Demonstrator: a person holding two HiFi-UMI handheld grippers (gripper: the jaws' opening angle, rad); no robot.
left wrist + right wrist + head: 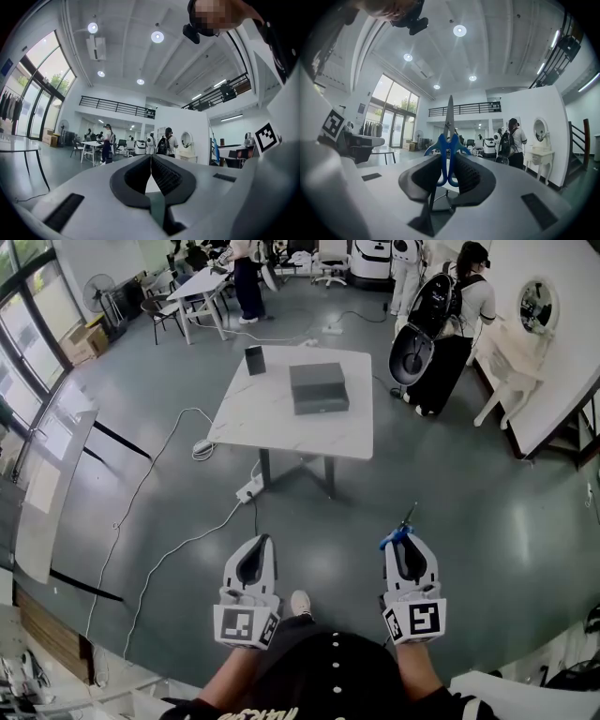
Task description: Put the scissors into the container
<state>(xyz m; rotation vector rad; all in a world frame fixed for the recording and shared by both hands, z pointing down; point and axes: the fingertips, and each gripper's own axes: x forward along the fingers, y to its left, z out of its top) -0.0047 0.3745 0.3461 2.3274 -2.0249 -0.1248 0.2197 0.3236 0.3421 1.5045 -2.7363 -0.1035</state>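
- Right tongs (449, 162): closed on the scissors (449, 136). The ribbed pads press on the two blue handle loops from either side, and the blades stand together, pointing up and away from the tongs.
- Left tongs (151, 161): shut, pads meeting, nothing between them.
- Location of the item: the scissors are carried over the floor, near the person, well apart from the counter (281, 432) on the far side.
- Destination: a dark grey container (319, 387) sits on the counter, with a small dark box (255, 360) just beyond it to the left. Whether the container's top is open cannot be told from here.
- Handling assessment: the item is judged light and stiff. The metal blades look smooth and likely slippery, with a pointed tip, so they are a poor place to grip.
- Hold point: the plastic loops are the sound choice, being broad enough for the pads. Pressure on both loops also keeps the blades closed.
- Risk noted: held only at the loops, the blades may swing about the pads if knocked against the container's rim.
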